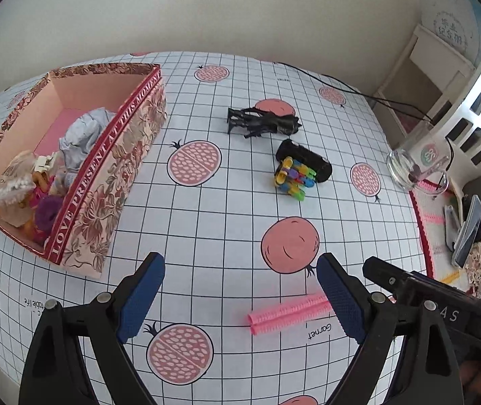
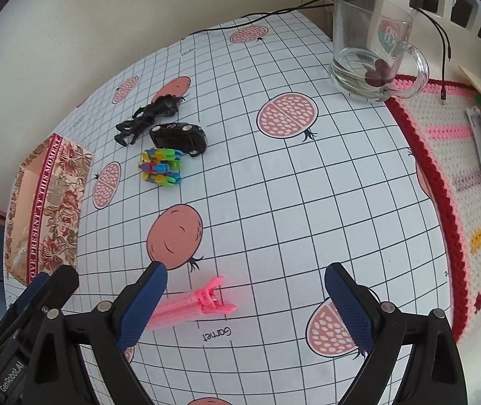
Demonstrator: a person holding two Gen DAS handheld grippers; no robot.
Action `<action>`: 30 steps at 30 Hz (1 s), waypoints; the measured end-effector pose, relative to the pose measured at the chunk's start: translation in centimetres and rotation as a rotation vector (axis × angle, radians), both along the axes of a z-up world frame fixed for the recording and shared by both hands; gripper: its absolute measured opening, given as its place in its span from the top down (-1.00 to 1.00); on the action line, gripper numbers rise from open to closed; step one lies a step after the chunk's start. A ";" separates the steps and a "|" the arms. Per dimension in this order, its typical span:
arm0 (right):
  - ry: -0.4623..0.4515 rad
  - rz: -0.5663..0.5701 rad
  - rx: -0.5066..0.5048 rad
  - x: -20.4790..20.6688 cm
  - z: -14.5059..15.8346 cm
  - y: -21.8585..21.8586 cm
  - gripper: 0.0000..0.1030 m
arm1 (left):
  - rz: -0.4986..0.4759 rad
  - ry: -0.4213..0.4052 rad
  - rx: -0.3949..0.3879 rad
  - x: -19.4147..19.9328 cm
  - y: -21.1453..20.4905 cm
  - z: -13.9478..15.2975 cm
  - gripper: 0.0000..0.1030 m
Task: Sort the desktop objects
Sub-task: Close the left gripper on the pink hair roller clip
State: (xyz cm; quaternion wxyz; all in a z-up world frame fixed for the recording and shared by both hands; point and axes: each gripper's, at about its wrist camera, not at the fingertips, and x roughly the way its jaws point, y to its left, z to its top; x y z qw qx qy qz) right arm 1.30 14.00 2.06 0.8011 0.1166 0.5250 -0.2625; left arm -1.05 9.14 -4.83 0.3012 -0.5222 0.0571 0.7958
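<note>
A pink ribbed hair roller with a clip [image 1: 287, 314] lies flat on the grid-patterned tablecloth. My left gripper [image 1: 240, 290] hangs open above it, and the roller runs under its right finger. My right gripper [image 2: 245, 300] is open too; the pink roller [image 2: 200, 303] sits by its left finger with the clip end between the fingers. Farther out lie a black figure [image 1: 260, 123], a black toy car [image 1: 304, 160] and a bunch of coloured clips [image 1: 294, 177]. A floral cardboard box [image 1: 105, 182] with several items inside stands at the left.
A glass mug [image 2: 372, 57] stands at the far right beside a crocheted mat [image 2: 449, 185] with a nail clipper [image 2: 480, 135] on it. A black cable [image 2: 274, 10] runs along the table's back edge. A white basket [image 1: 476, 101] is at the right.
</note>
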 end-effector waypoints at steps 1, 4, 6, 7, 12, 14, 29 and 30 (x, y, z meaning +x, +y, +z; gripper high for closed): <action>0.003 -0.007 0.004 -0.1 -0.1 -0.3 -0.87 | -0.015 0.003 -0.016 0.2 0.4 -0.2 -0.78; 0.017 -0.035 0.006 -0.4 -0.4 -0.9 -0.87 | -0.067 0.019 -0.058 1.1 1.5 -0.8 -0.78; 0.018 -0.049 0.015 -0.5 -0.5 -1.3 -0.87 | -0.101 0.026 -0.075 1.6 2.1 -1.1 -0.78; 0.017 -0.054 0.018 -0.6 -0.5 -1.5 -0.87 | -0.111 0.028 -0.082 1.8 2.4 -1.2 -0.78; 0.019 -0.089 0.031 -1.2 -0.6 -2.5 -0.87 | -0.160 0.013 -0.106 2.6 3.6 -2.0 -0.78; 0.028 -0.106 0.035 -1.3 -0.8 -2.9 -0.87 | -0.192 0.024 -0.130 3.2 4.3 -2.4 -0.77; 0.056 -0.181 0.068 -2.4 -1.6 -5.4 -0.87 | -0.343 0.009 -0.191 6.3 7.4 -3.9 -0.31; 0.058 -0.179 0.068 -2.4 -1.7 -5.4 -0.87 | -0.341 0.007 -0.196 6.2 7.4 -4.0 -0.23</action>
